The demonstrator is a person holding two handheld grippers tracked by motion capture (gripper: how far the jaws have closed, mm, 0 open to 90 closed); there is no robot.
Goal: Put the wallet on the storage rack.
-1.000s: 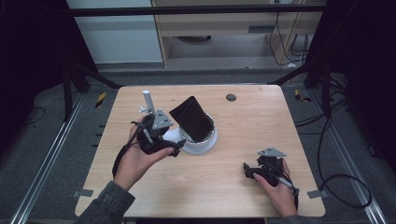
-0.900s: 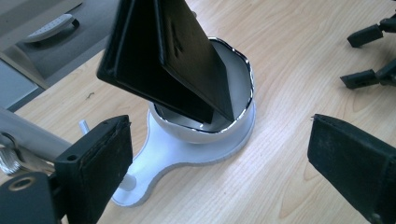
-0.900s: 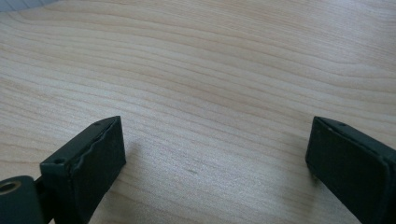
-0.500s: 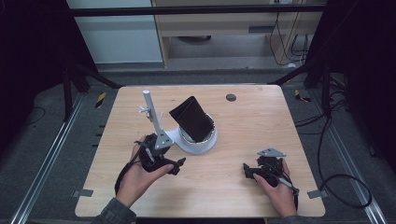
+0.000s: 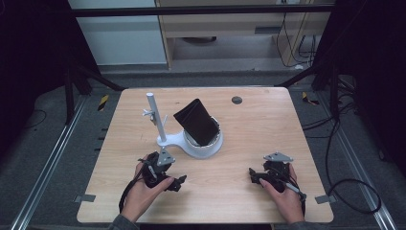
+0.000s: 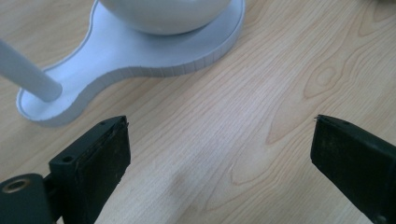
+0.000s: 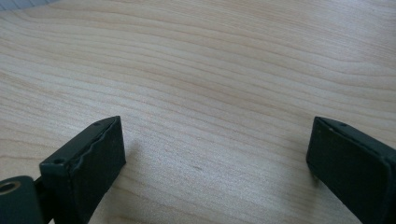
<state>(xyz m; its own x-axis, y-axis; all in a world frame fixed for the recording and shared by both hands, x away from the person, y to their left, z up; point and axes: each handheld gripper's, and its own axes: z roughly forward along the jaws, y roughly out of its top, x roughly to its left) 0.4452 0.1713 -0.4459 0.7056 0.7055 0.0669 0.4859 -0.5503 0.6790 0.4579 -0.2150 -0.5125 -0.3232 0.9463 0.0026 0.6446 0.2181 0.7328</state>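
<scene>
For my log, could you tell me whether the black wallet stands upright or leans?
Leaning: the black wallet rests tilted in the white bowl.

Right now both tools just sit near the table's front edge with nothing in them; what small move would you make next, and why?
Probably ease the left gripper forward toward the white stand. Its jaws are wide open and empty, the stand's base lies just ahead, and the black wallet leans in the bowl there.

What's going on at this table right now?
A person holds a two-jaw gripper in each hand over a light wooden table. Both the left gripper and right gripper are open and hold nothing, resting near the table's front edge. Behind them, a black folded wallet-like pouch stands tilted in a white bowl on a white stand with an upright post.
</scene>
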